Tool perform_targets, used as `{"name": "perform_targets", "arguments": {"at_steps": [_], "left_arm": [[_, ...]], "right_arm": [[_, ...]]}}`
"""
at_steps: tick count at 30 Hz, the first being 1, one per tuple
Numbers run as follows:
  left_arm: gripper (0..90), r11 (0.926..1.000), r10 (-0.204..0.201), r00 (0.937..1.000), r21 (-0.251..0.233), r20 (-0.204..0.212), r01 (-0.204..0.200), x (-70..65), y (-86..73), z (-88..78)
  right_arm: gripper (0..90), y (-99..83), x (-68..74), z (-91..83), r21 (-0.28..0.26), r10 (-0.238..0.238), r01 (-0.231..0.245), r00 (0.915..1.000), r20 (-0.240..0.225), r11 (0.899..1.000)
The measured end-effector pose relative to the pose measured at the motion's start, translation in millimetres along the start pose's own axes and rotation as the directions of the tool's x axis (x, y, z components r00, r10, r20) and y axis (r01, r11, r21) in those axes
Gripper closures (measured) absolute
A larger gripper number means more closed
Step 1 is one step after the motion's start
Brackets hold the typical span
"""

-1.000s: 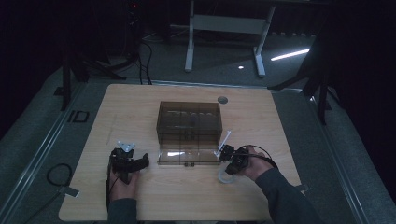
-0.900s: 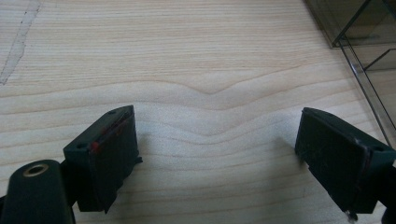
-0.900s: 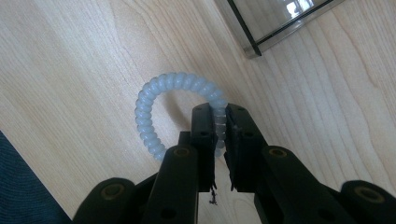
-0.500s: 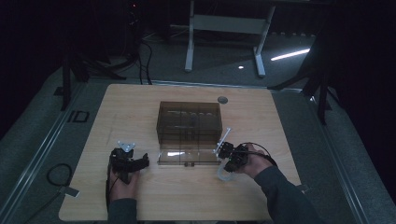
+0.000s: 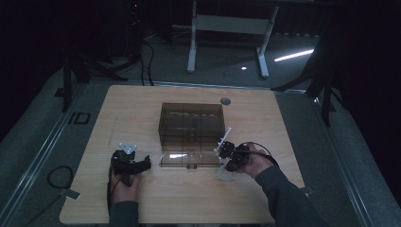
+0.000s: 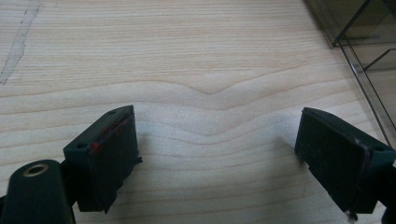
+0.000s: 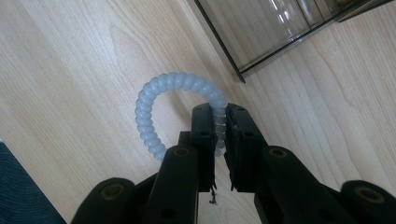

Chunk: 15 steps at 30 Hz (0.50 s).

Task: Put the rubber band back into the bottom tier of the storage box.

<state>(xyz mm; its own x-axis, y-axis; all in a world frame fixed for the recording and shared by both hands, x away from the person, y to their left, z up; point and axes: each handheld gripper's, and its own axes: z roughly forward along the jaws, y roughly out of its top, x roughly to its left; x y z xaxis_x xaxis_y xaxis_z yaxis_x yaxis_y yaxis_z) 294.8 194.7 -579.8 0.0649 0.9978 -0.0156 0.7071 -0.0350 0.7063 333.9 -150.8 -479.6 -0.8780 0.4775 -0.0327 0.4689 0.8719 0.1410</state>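
Right gripper: we clamp the pale spiral hair tie (beside the smoked acrylic box).
Left gripper: we hold it spread, empty.

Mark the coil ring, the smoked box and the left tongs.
coil ring [image 7: 154,91], right gripper view, top of its arc.
smoked box [image 5: 191,124], high view, compartment area.
left tongs [image 6: 217,156], left gripper view, midway between open fingertips.

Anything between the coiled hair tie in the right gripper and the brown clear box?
Nothing visible. The right gripper is shut on the coiled hair tie, just beside the box at its near right corner. The box's clear front flap lies down on the table, and only bare wood shows between the tie and the box.
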Motion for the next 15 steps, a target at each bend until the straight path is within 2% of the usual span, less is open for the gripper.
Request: {"name": "perform_targets", "arguments": {"at_steps": [15], "left_arm": [[13.0, 1.0000, -0.003, 1.0000, -0.002, 0.000, 0.003, -0.2, 0.0, 0.2]], "right_arm": [[82.1, 9.9, -2.5, -0.4, -0.010, 0.004, -0.004, 1.0000, -0.003, 1.000]]}}
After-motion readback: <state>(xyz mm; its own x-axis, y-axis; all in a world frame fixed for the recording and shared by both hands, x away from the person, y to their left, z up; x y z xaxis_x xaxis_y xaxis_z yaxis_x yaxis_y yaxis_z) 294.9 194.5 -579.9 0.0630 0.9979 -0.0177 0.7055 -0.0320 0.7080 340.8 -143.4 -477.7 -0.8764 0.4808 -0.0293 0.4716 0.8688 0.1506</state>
